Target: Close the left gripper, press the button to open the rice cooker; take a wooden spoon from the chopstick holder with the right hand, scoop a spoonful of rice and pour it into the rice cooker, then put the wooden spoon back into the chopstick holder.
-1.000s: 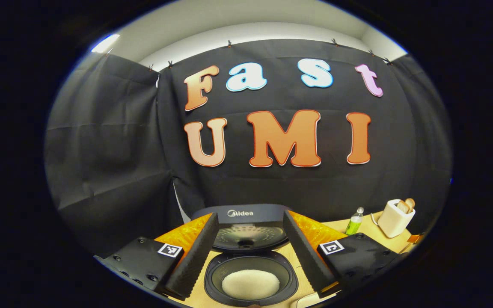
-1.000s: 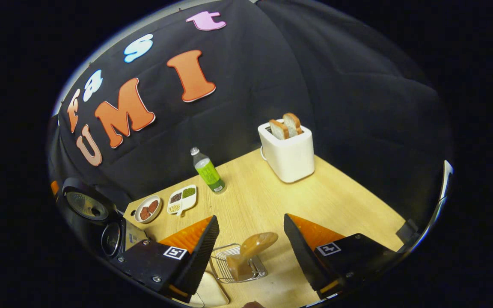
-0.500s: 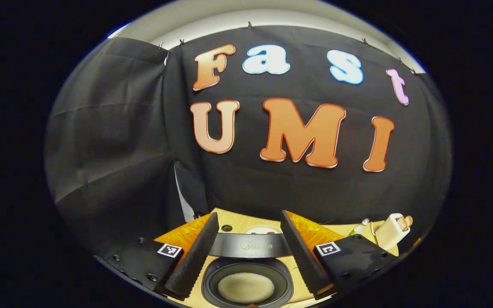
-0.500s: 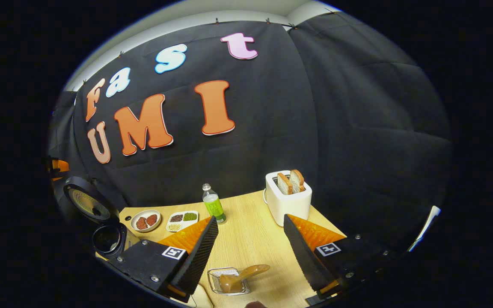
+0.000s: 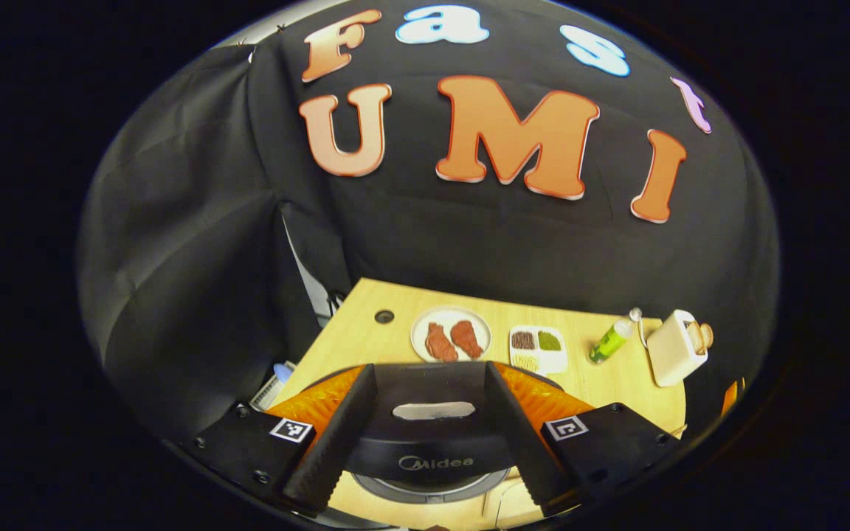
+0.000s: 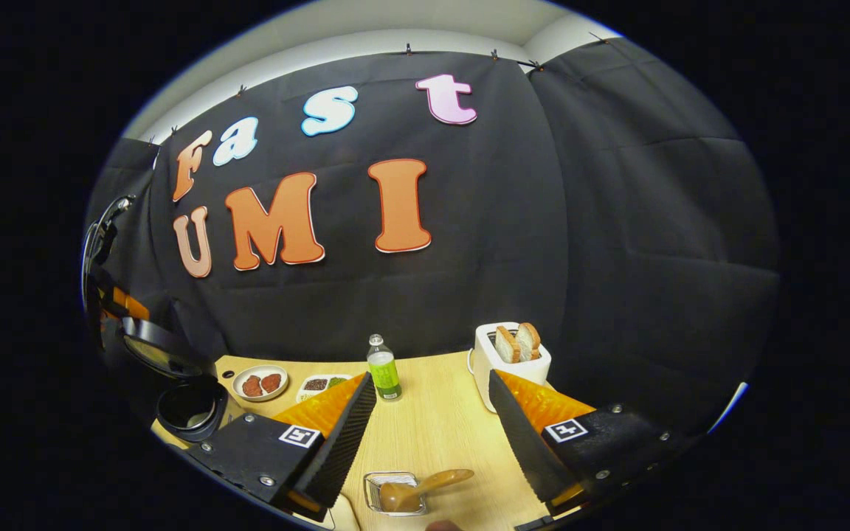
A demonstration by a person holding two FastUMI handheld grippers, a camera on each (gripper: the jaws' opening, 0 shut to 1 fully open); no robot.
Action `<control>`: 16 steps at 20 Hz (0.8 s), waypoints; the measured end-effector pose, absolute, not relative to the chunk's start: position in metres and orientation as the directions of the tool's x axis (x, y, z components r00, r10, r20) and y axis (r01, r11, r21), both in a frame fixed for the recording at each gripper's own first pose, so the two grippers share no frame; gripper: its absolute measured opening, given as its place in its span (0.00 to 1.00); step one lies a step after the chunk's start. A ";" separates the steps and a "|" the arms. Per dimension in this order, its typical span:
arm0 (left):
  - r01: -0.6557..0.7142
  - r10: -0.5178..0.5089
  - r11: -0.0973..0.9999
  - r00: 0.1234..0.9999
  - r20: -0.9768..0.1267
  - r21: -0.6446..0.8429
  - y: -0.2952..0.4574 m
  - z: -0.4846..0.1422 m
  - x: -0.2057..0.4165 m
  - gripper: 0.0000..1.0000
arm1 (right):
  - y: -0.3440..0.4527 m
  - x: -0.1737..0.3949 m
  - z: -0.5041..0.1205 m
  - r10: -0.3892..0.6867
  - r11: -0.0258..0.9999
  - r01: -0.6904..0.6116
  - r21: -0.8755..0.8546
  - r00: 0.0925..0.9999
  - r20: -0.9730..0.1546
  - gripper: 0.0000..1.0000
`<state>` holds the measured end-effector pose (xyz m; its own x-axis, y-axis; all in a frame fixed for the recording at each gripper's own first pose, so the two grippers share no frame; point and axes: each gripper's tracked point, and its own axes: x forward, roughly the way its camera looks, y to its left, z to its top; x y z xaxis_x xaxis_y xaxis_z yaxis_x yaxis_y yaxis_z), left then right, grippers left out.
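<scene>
Right gripper (image 6: 431, 442) hangs with fingers spread apart above the wooden spoon (image 6: 417, 490), which sits in the chopstick holder (image 6: 394, 493) on the table (image 6: 440, 420); left gripper (image 5: 425, 435), spread too, straddles the rice cooker (image 5: 436, 442).

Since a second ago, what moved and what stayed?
The rice cooker lid swung down over the pot, though the right gripper view shows it ajar. The right claw backed away from the wooden spoon. Spoon stayed in the chopstick holder; left claw and right claw stayed open.
</scene>
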<state>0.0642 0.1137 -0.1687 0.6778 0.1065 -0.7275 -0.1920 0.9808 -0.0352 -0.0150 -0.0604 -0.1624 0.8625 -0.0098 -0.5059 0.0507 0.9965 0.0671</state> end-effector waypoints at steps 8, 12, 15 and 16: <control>-0.184 0.073 0.983 0.434 -0.898 -0.009 0.090 -0.252 0.002 0.96 | -0.043 -0.018 -0.173 0.031 0.998 0.002 0.063 0.850 -0.526 0.95; -0.201 0.063 0.980 0.323 -0.944 -0.003 0.087 -0.285 -0.012 0.96 | -0.031 -0.016 -0.170 0.055 0.998 -0.026 0.063 0.851 -0.522 0.95; -0.183 0.063 0.983 0.290 -0.955 0.009 0.085 -0.290 -0.009 0.96 | -0.021 -0.014 -0.170 0.078 0.997 -0.056 0.058 0.849 -0.522 0.95; -0.176 0.059 0.984 0.284 -0.957 0.008 0.085 -0.291 -0.008 1.00 | -0.017 -0.015 -0.169 0.085 0.996 -0.064 0.058 0.849 -0.522 0.95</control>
<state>-0.0078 0.0850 -0.2905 0.2844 0.0587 -0.9569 -0.1756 0.9844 0.0082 -0.0146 -0.0173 -0.1686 0.8486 0.0850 -0.5222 -0.0643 0.9963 0.0576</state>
